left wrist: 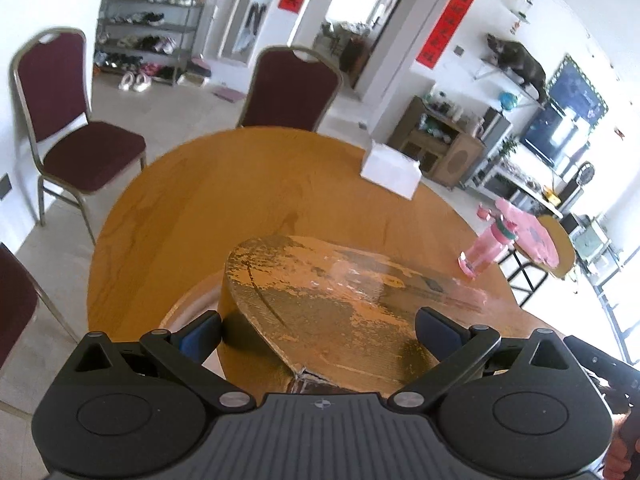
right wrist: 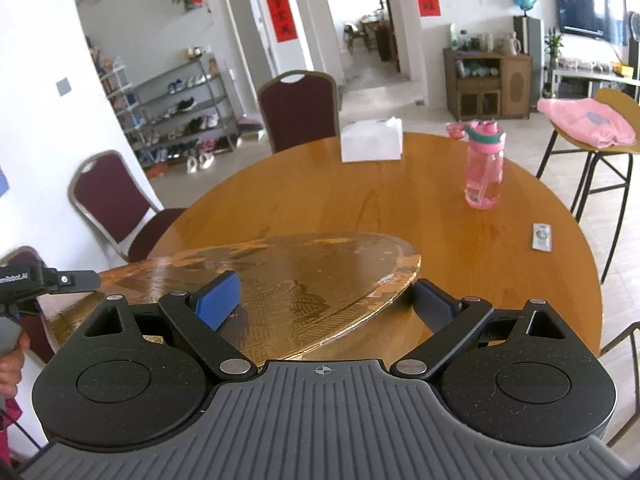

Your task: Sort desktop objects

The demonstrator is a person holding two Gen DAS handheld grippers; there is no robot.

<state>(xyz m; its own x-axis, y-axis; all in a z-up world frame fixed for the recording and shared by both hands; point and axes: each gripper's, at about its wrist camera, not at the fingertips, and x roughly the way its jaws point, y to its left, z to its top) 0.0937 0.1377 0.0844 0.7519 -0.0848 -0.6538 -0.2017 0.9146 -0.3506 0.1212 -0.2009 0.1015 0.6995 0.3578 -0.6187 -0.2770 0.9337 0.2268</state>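
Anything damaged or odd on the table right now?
Yes. The worn round board between both tools looks damaged: its surface coating is flaked and patchy, and its near edge is cracked. It sits tilted above the table. The pink bottle stands upright.

table: 1 | round board: 1 | pink bottle: 1 | tissue box: 1 | card: 1

Worn round board blocking near side, pink bottle and tissue box far, bare table between.
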